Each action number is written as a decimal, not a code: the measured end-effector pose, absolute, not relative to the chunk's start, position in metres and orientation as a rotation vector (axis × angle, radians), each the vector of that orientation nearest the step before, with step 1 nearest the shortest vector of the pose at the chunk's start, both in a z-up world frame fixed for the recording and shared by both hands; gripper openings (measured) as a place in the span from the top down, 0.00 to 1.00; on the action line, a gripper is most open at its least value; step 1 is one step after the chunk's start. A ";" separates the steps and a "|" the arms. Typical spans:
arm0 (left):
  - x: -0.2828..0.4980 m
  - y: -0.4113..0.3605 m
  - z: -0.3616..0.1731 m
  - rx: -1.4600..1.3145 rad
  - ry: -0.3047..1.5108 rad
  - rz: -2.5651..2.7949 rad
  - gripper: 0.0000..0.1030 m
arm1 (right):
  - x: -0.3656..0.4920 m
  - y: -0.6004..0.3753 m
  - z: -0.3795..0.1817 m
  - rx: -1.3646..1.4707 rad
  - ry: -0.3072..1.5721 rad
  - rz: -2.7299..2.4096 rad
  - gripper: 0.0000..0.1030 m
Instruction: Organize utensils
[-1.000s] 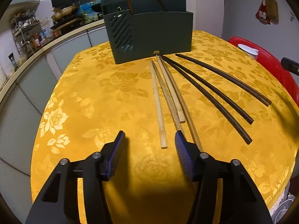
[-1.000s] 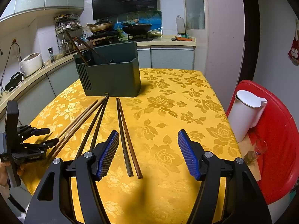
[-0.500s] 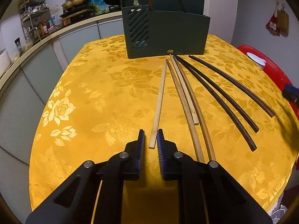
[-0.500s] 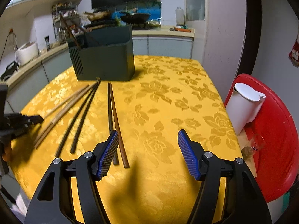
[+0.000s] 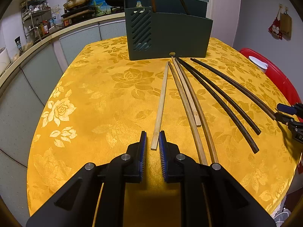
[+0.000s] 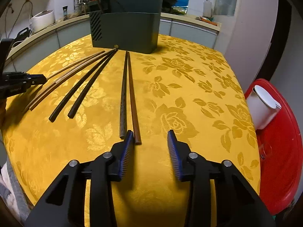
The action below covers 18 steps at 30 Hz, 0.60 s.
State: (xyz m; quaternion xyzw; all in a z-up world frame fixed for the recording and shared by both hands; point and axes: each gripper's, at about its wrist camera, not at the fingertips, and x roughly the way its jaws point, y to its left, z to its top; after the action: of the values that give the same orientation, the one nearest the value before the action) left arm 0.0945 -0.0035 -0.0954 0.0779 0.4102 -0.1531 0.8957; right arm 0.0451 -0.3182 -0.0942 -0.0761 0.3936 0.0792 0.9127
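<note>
**Eight chopsticks fanned out before the holder, one pale stick between the left pads**

Eight loose chopsticks lie on the yellow rose-patterned tablecloth (image 5: 90, 98), their far tips gathered near the dark green utensil holder (image 5: 170, 36) at the back of the table. Two more dark sticks already stand in that holder, leaning apart. A small round gold emblem sits low on its front face; no writing on it can be read.

Off the table's right edge stand a red stool (image 6: 280, 151) and a white lidded jug (image 6: 263, 109). A kitchen counter with a wok and a spice rack runs behind.

Nearest the left gripper (image 5: 152, 143) lies the pale bamboo chopstick (image 5: 161, 104); its near end sits between the blue pads, which are drawn close around it with thin gaps showing on both sides, so a firm grasp cannot be confirmed. Three more tan sticks lie just to the right, then the curved black pair (image 5: 223, 98).

Low over the cloth, the right gripper (image 6: 150, 141) has its fingers spread wide and released. Its left pad lies between the near ends of the dark chopstick (image 6: 124, 94) and the reddish-brown chopstick (image 6: 132, 98), with the reddish-brown end just inside the gap.
</note>
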 end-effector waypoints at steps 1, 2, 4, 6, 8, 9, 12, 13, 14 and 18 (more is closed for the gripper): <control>0.095 -0.003 -0.095 0.158 0.850 -0.319 0.87 | 0.046 -0.319 -0.094 -0.146 0.811 0.170 0.68; 0.095 -0.003 -0.095 0.156 0.851 -0.321 0.87 | 0.047 -0.319 -0.094 -0.137 0.811 0.176 0.69; 0.095 -0.003 -0.095 0.147 0.853 -0.332 0.87 | 0.049 -0.318 -0.094 -0.133 0.811 0.182 0.69; 0.096 -0.004 -0.095 0.133 0.857 -0.346 0.87 | 0.050 -0.317 -0.094 -0.133 0.810 0.186 0.69; 0.096 -0.005 -0.095 0.133 0.856 -0.351 0.87 | 0.052 -0.315 -0.094 -0.136 0.810 0.195 0.72; 0.096 -0.006 -0.095 0.135 0.855 -0.352 0.87 | 0.052 -0.314 -0.095 -0.136 0.811 0.202 0.75; 0.096 -0.010 -0.096 0.142 0.853 -0.357 0.87 | 0.053 -0.310 -0.095 -0.139 0.811 0.211 0.82; 0.096 -0.011 -0.096 0.144 0.853 -0.357 0.87 | 0.053 -0.309 -0.095 -0.136 0.812 0.215 0.85; 0.095 -0.012 -0.096 0.145 0.852 -0.357 0.87 | 0.053 -0.308 -0.095 -0.134 0.812 0.217 0.86; 0.094 -0.013 -0.097 0.149 0.850 -0.357 0.93 | 0.052 -0.306 -0.095 -0.128 0.810 0.211 0.91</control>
State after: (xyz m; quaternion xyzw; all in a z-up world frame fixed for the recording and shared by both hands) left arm 0.0943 -0.0131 -0.0969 0.0717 0.4099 -0.1722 0.8928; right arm 0.0522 -0.3057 -0.0952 -0.0623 0.3932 0.1023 0.9116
